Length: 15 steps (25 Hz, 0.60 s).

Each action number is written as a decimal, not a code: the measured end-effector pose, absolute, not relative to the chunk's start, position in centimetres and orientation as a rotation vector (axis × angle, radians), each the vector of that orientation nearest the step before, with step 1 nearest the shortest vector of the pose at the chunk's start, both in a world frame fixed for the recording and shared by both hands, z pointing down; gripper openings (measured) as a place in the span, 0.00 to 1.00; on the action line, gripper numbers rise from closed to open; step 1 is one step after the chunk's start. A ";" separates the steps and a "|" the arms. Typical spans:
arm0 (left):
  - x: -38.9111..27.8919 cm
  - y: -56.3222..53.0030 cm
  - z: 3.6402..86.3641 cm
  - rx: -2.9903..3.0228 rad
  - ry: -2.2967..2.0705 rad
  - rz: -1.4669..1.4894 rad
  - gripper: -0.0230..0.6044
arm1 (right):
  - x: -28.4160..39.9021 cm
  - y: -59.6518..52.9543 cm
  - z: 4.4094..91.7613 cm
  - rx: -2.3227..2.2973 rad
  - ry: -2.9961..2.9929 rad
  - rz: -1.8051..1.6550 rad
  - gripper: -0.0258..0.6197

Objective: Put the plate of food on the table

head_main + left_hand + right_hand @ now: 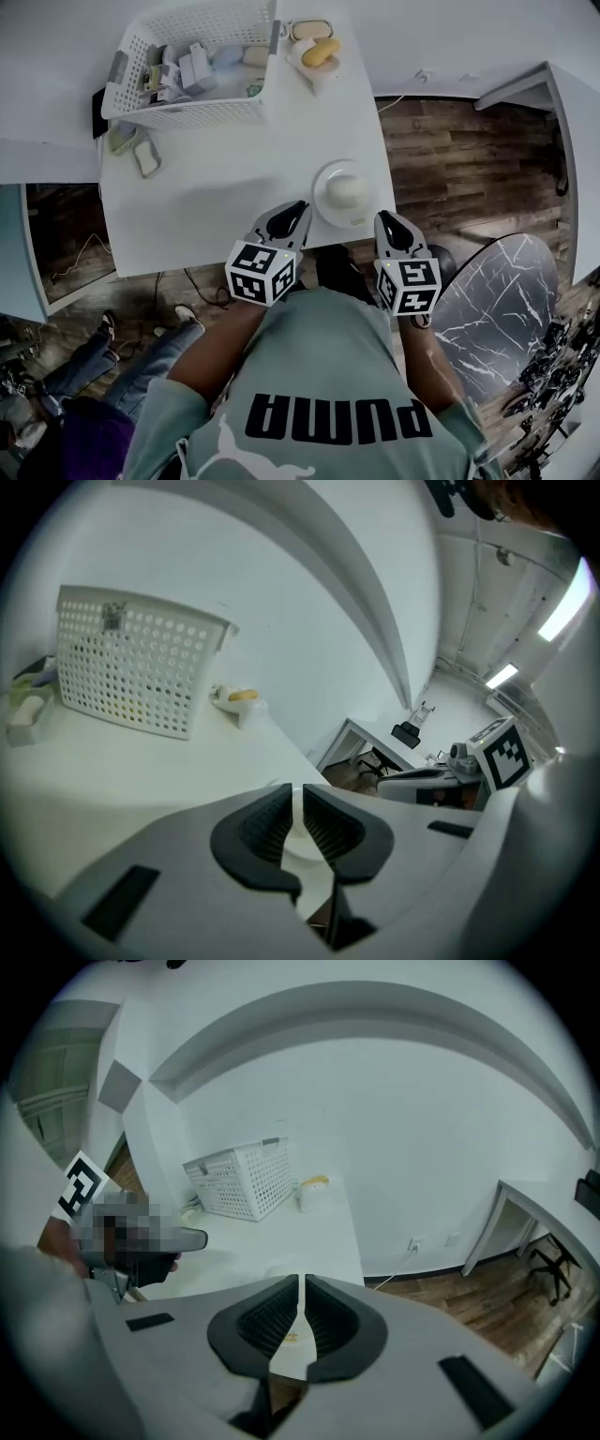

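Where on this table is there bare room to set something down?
Bare: the middle of the white table, between the white perforated basket and the round white plate of food, down to the near left edge. Crowded: far edge, with the basket and a yellow food piece beside it.

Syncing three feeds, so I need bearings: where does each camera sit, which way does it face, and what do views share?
Head view: on the person's head, looking steeply down at the table, plate and grippers; shirt and arms show.
Left gripper view: on the left gripper, looking across the table toward the basket; its jaws pinch the plate rim.
Right gripper view: on the right gripper, facing that basket too; jaws likewise.
Shared: table and basket, in all three.
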State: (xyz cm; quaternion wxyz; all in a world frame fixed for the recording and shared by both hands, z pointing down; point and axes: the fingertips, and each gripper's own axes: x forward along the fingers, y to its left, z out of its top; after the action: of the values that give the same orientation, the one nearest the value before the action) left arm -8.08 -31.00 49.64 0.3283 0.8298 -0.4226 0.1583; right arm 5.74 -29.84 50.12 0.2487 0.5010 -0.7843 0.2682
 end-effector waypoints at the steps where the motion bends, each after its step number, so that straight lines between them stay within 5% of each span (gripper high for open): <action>1: -7.9 -31.4 50.3 2.154 -1.099 0.422 0.09 | 5.9 -30.2 50.7 1.350 -2.134 0.751 0.05; 15: -6.6 -34.4 57.6 1.945 -1.053 0.579 0.18 | 8.2 -32.8 56.7 1.277 -2.044 1.021 0.10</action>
State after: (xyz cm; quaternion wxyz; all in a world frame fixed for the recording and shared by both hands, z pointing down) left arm -6.65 -34.42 57.61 0.4150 0.7740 -0.4191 0.2303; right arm 8.24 -32.84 56.68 0.2591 0.4713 -0.7541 0.3769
